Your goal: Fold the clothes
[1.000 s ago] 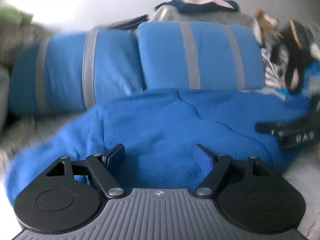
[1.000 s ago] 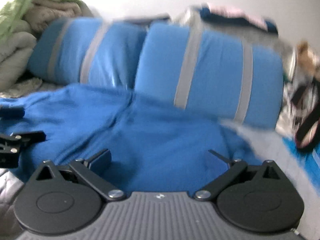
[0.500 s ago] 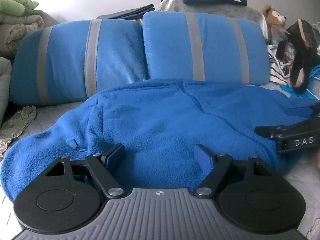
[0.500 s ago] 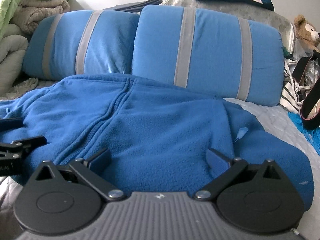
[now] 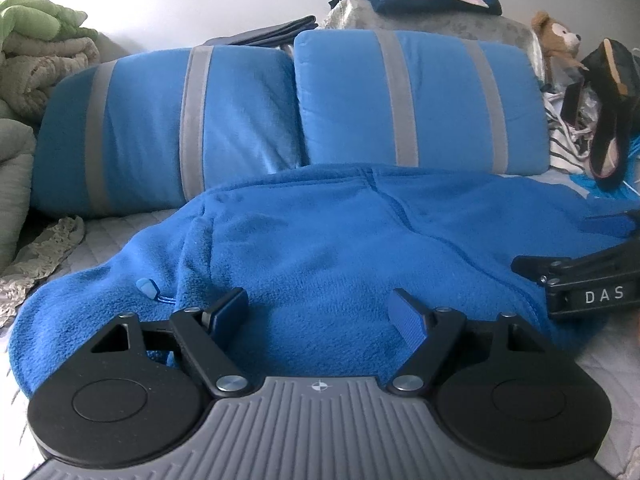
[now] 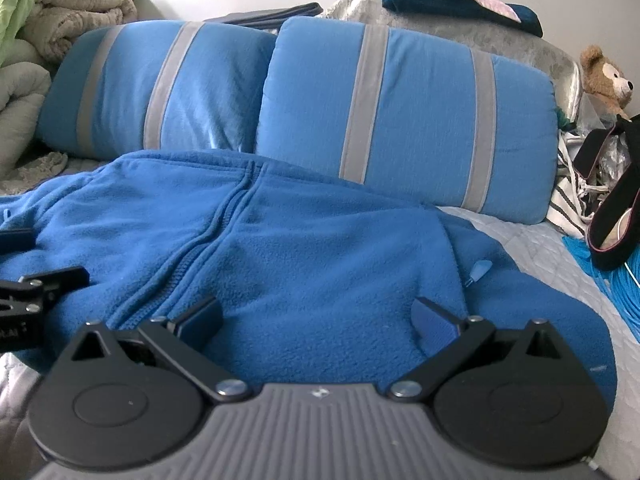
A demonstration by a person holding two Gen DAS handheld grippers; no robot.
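Note:
A blue fleece jacket (image 5: pixel 320 240) lies spread on the bed, its zipper (image 6: pixel 216 236) running away from me and a small zip pull (image 5: pixel 146 288) showing near its left side. My left gripper (image 5: pixel 318 304) hovers over the jacket's near edge with its jaws wide apart; fleece lies beneath them, with nothing pinched. My right gripper (image 6: pixel 316 312) stands equally wide over the near edge further right. Each gripper shows in the other's view: the right gripper (image 5: pixel 580 280) at the right edge, the left gripper (image 6: pixel 36 292) at the left edge.
Two blue pillows with grey stripes (image 5: pixel 416 100) (image 6: pixel 160 88) lean at the back. Folded quilts (image 6: pixel 60 0) pile up at the left, beside a lace cloth (image 5: pixel 44 256). A teddy bear (image 6: pixel 604 80), a black strap (image 6: pixel 616 220) and a striped bag (image 6: pixel 568 196) crowd the right. Grey bedspread (image 6: pixel 532 248) shows there.
The blur of a second ago has settled into sharp views. Both grippers keep the same wide opening over the jacket, which lies as before.

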